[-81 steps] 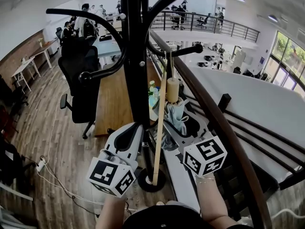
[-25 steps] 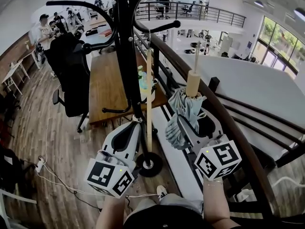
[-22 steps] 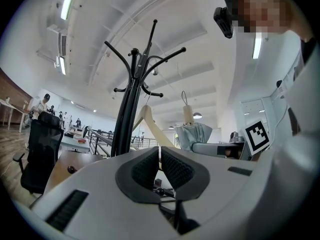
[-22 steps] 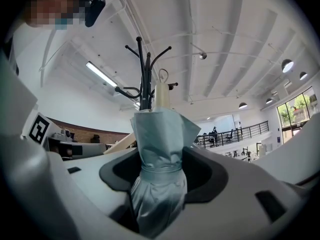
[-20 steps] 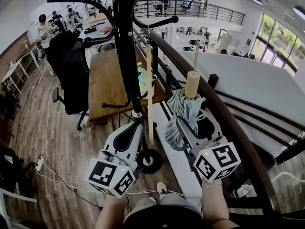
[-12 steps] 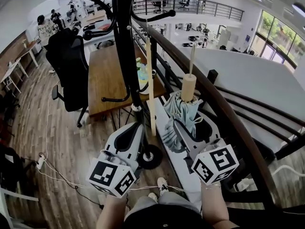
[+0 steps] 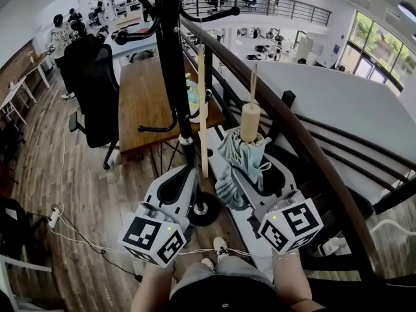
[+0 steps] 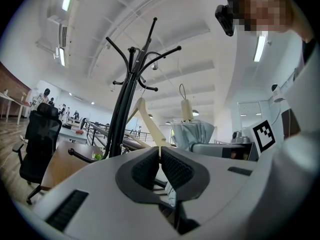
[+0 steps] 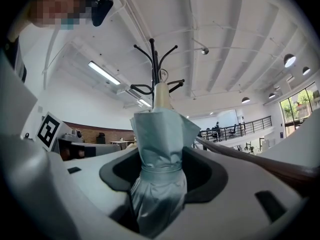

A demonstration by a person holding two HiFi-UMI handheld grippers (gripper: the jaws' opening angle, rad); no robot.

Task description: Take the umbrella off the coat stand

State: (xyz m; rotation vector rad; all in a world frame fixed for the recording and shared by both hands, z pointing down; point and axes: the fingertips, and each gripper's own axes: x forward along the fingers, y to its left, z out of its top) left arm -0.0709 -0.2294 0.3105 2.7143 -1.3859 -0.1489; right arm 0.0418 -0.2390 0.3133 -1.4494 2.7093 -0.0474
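A folded pale grey-blue umbrella [image 7: 235, 158] with a wooden handle and a thin loop stands upright in my right gripper [image 7: 247, 169], whose jaws are shut round its strapped canopy [image 9: 160, 154]. Its loop hangs on no hook, to the right of the black coat stand [image 7: 170, 77]. In the right gripper view the stand [image 9: 155, 69] rises behind the handle. My left gripper [image 7: 186, 172] sits low beside the pole, shut pad to pad [image 8: 160, 164] with nothing in it. The umbrella [image 8: 192, 134] shows to its right.
A pale wooden hanger [image 7: 203, 109] hangs from the stand, just beyond my left gripper. The stand's round base [image 7: 203, 210] is on the wood floor. A dark curved handrail [image 7: 292, 142] runs close on the right. A wooden desk [image 7: 143, 103] and black office chair [image 7: 97, 90] are left.
The umbrella, first hanging close by the pole, has come away from the stand in my right gripper. Over the last second it drifted down and left as the view backed off.
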